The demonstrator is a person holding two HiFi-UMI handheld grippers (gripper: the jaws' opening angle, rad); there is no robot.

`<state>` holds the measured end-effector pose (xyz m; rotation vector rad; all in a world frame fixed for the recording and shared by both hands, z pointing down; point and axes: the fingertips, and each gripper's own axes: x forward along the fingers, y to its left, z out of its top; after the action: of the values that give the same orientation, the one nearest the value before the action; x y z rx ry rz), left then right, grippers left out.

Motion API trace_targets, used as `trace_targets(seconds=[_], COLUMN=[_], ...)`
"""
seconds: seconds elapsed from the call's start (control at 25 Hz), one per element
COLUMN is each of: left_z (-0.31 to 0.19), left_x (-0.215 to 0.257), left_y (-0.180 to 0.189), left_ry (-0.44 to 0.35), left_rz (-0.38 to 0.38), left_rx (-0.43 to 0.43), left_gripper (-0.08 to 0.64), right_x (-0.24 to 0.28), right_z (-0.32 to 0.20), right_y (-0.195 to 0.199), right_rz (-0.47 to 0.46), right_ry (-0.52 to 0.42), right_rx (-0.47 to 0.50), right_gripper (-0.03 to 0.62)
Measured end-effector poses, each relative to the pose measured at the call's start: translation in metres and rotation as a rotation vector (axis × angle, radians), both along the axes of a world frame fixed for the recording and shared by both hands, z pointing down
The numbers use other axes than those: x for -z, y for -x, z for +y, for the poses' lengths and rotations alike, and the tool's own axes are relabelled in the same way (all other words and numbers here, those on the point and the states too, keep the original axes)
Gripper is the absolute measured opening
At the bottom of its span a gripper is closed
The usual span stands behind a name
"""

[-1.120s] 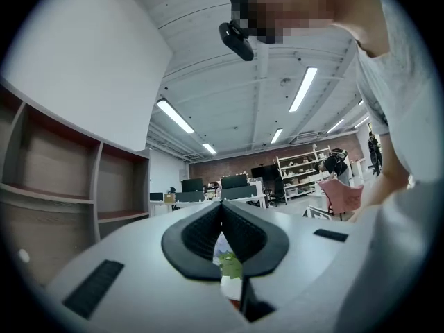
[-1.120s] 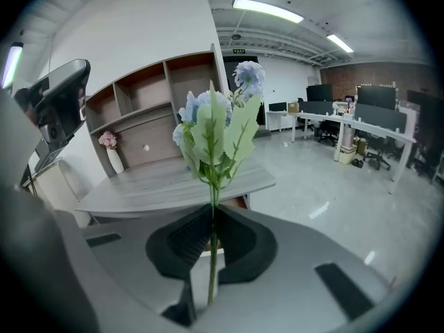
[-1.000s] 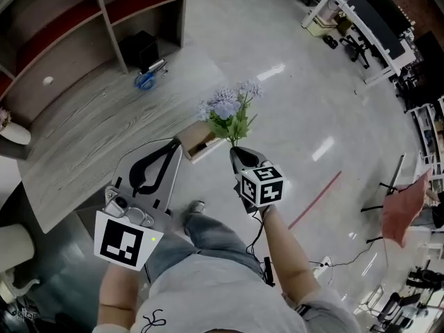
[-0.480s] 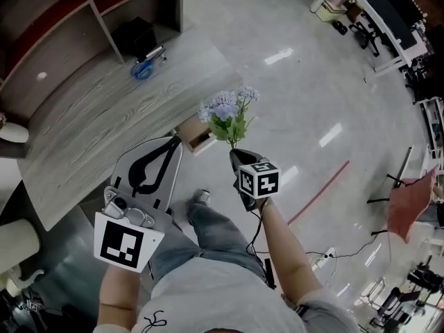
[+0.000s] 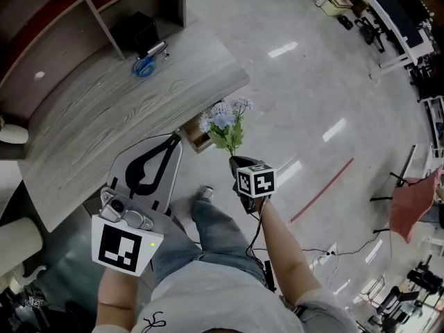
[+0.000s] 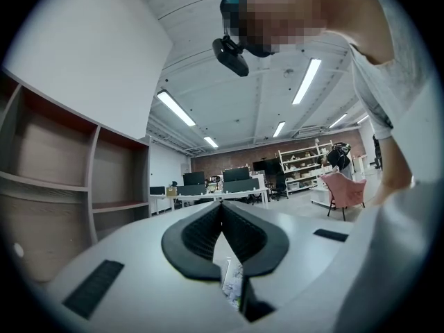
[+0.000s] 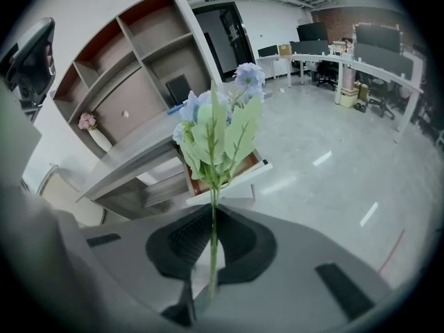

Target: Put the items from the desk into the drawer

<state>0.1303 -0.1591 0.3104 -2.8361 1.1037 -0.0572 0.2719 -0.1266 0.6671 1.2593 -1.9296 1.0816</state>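
Though near desk edge (image 5: 220, 83), flowers (image 5: 223, 118) clear.

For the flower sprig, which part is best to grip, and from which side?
The bare lower stem, from underneath, as the right gripper does: the flower sprig stands upright and its bushy top looks too soft to clamp.

The drawer (image 5: 198, 139) juts open from the near right edge of the desk (image 5: 90, 123), with the flowers (image 5: 224, 120) just right of it, stem between the jaws of the right gripper (image 5: 236, 161). The left gripper (image 5: 171, 141) lies left of both, and shelves (image 5: 83, 12) stand behind the desk
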Motion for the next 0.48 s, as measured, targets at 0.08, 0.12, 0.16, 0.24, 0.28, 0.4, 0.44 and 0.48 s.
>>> trace_targets(seconds=[0.08,0.12,0.16,0.24,0.28,0.4,0.44,0.48], left_z=[-0.002,-0.003,-0.004,-0.006,-0.007,-0.009,-0.009,-0.009], left_x=[-0.001,-0.001,-0.002,-0.003,-0.004,-0.005,-0.005,-0.005], left_y=[0.002,0.002,0.003,0.004,0.005,0.005,0.004,0.004], left_ry=[-0.001,-0.001,-0.001,0.000,0.000,0.002,0.002,0.002], left_rz=[-0.001,-0.001,-0.001,-0.001,-0.002,-0.007,-0.008,-0.010], left_rx=[0.004,0.005,0.007,0.011,0.013,0.016,0.016,0.017], left_gripper=[0.010,0.010,0.009,0.009,0.011,0.010,0.010,0.011], right_x=[-0.007,-0.010,-0.013,-0.019,-0.022,-0.029,-0.030,-0.031], right_z=[0.000,0.000,0.000,-0.001,-0.001,-0.002,-0.002,-0.003], right_y=[0.003,0.004,0.005,0.008,0.010,0.016,0.016,0.016], right_rz=[-0.006,-0.007,-0.008,-0.005,-0.003,-0.004,-0.002,0.003], right_ry=[0.027,0.041,0.053,0.074,0.083,0.107,0.111,0.115], right_rx=[0.003,0.004,0.007,0.020,0.028,0.050,0.053,0.056], right_gripper=[0.025,0.025,0.024,0.025,0.025,0.025,0.025,0.025])
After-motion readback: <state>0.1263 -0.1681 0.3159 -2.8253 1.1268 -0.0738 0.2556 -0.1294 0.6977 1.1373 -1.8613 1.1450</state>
